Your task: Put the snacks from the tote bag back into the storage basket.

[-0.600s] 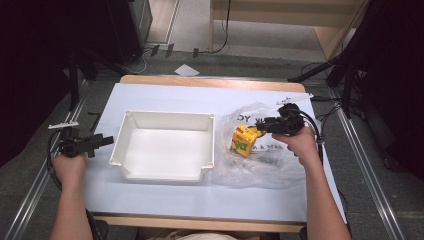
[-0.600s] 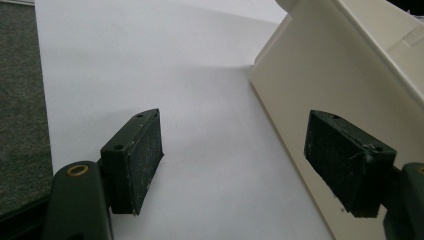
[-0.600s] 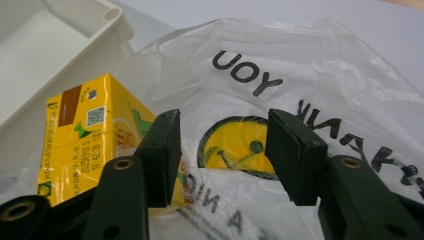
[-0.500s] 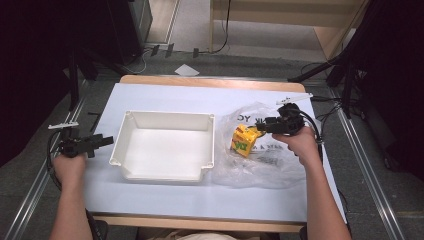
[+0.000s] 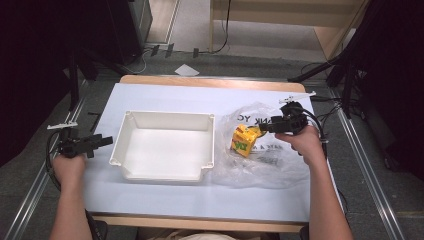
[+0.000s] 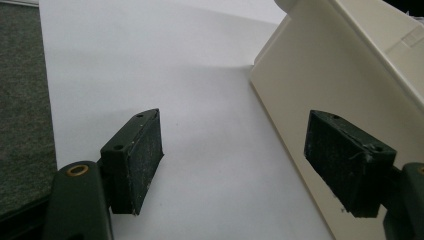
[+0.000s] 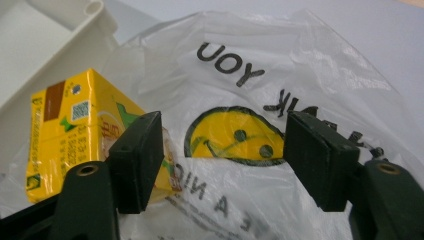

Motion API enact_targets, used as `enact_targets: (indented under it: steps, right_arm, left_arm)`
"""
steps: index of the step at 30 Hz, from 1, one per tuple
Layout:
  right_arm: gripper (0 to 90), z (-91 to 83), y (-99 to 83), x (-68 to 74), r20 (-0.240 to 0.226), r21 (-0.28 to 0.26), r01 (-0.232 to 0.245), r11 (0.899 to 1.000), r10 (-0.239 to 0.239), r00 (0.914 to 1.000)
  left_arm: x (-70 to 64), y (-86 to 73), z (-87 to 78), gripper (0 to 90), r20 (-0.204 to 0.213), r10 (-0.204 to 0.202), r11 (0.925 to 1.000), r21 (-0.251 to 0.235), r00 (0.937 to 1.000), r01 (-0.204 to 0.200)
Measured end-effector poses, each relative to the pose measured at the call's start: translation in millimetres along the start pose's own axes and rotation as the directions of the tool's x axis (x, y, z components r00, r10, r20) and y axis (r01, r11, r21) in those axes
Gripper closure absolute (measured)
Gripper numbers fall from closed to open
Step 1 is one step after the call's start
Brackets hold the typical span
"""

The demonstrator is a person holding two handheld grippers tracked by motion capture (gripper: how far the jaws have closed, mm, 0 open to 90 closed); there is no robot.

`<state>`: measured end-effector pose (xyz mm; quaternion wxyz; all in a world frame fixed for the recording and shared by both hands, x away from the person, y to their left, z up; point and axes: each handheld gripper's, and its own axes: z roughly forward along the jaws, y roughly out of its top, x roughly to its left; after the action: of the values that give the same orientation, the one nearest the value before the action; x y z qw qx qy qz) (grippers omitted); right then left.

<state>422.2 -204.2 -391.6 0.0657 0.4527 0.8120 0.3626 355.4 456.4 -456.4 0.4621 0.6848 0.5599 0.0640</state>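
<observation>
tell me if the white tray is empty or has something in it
Empty. In the high view the white tray shows only its bare floor; the yellow carton sits outside it, on the plastic bag to its right.

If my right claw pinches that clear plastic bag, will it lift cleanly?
Probably not: the thin, crinkled clear plastic bag looks floppy, so it would likely sag and stretch. The small yellow drink carton sitting in it may slide or tip. The film looks glossy, possibly slippery.

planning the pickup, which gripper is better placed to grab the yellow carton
Right. The right gripper is open beside the carton on the bag; the left gripper sits across the tray.
</observation>
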Motion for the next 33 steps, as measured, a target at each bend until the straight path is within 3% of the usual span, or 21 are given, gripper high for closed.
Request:
enact_targets:
  steps: [17,33]
  right_arm:
    - [37.6,-8.4,-2.7,-0.6,0.037,0.027,0.023,0.999,-0.024,0.9991]
    - [42.6,-18.1,2.1,7.3,0.008,0.028,0.041,0.999,-0.041,0.9991]
  left_arm:
    - [-0.4,2.7,3.7,24.5,0.008,0.003,1.0,-0.001,1.0,-0.003]
    - [-0.7,2.6,4.1,24.5,0.006,0.004,1.0,0.001,1.0,-0.004]
